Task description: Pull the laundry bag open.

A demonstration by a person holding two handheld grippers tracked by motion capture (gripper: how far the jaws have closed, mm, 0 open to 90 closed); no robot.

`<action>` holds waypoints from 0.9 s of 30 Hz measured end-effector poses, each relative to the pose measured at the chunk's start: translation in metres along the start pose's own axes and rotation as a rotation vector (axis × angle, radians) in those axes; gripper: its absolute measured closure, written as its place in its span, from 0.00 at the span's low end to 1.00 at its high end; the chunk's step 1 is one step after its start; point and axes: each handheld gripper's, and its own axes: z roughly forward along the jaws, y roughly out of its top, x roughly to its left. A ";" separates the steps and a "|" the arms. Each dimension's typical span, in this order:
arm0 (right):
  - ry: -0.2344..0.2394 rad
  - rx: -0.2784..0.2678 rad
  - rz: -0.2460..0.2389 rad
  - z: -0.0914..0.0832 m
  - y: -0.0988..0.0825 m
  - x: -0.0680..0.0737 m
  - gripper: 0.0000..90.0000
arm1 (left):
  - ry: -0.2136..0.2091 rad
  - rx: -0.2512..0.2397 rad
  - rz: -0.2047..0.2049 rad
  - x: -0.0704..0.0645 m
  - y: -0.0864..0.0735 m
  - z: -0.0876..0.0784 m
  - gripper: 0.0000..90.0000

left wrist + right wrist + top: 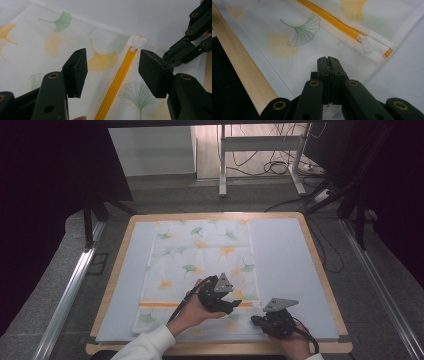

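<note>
**Mesh bag flat on the mat, zipper end between your two tongs**

Your wooden table [320, 265] carries a pale blue mat [285, 260], and on that mat lies the largest loose thing: a flat white mesh bag [205, 255] printed with green and orange ginkgo leaves. It sits in the middle of the mat, its long side running away from you. The bag looks flat and thin; through the mesh you see only the print and the mat's tint, so whether anything is inside it cannot be told for sure.

A yellow zipper [117, 82] crosses the bag near your edge of the table. It is closed along the stretch you can see. At its right end a white slider [367, 45] rests against the bag's white hem, close to the corner.

Your left gripper [227, 304] hangs over the zipper with its jaws wide apart. In the left gripper view the yellow tape runs up between the two black pads [76, 68], and neither pad touches it or the cloth; the jaws hold nothing.

Your right gripper [256, 320] sits at the bag's near right corner, just right of the left one. In the right gripper view its jaws are pressed together, and the tips rest on the mesh just short of the slider. A sliver of white cloth seems caught between them.
</note>
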 end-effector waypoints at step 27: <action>0.006 0.000 0.011 -0.001 -0.002 0.000 0.97 | -0.103 0.030 0.041 -0.010 0.021 0.041 0.46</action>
